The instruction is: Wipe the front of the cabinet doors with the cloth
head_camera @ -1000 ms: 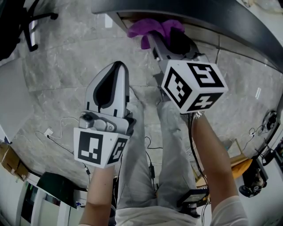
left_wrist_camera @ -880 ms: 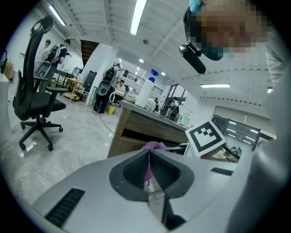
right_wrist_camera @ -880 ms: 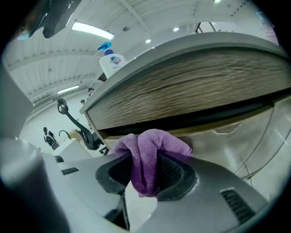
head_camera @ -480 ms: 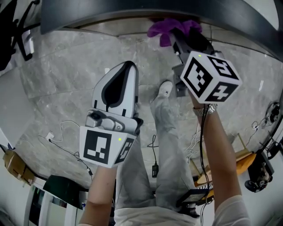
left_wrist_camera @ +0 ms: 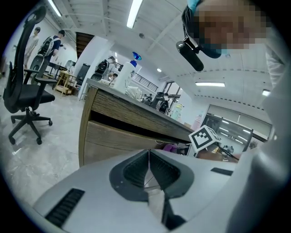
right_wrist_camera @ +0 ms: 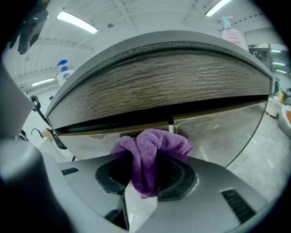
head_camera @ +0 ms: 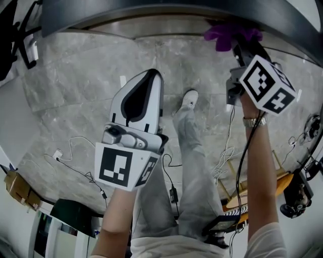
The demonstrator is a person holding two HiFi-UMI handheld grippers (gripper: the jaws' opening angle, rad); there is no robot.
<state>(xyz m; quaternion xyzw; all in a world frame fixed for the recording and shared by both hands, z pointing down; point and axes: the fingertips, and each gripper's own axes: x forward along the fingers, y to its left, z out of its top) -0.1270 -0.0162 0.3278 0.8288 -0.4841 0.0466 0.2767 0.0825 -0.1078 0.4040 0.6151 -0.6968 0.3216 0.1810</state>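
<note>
1. my right tongs (right_wrist_camera: pixel 144 179) are clamped on the purple cloth (right_wrist_camera: pixel 152 148), which is bunched close to the cabinet doors (right_wrist_camera: pixel 218 132) under the counter (right_wrist_camera: pixel 173 73).
2. my left tongs (left_wrist_camera: pixel 149 175) are closed on nothing, held well back.
3. i judge this is the wiping step: next i press the cloth flat and sweep it across.

in the right gripper view the lower end of the purple cloth (right_wrist_camera: pixel 152 150) is buried between the jaws of the right gripper (right_wrist_camera: pixel 145 177), and the gripper's body covers the bottom of the cabinet doors (right_wrist_camera: pixel 218 136) — whether cloth and door touch cannot be told. in the head view the dark desk (head_camera: pixel 151 12) overhangs those doors, so their fronts are out of sight, and the cloth's top is lost under its rim. the jaws there sit behind the marker cube (head_camera: pixel 266 84). in the left gripper view only a sliver of cloth shows — distant people (left_wrist_camera: pixel 57 38) are too small to make out.
</note>
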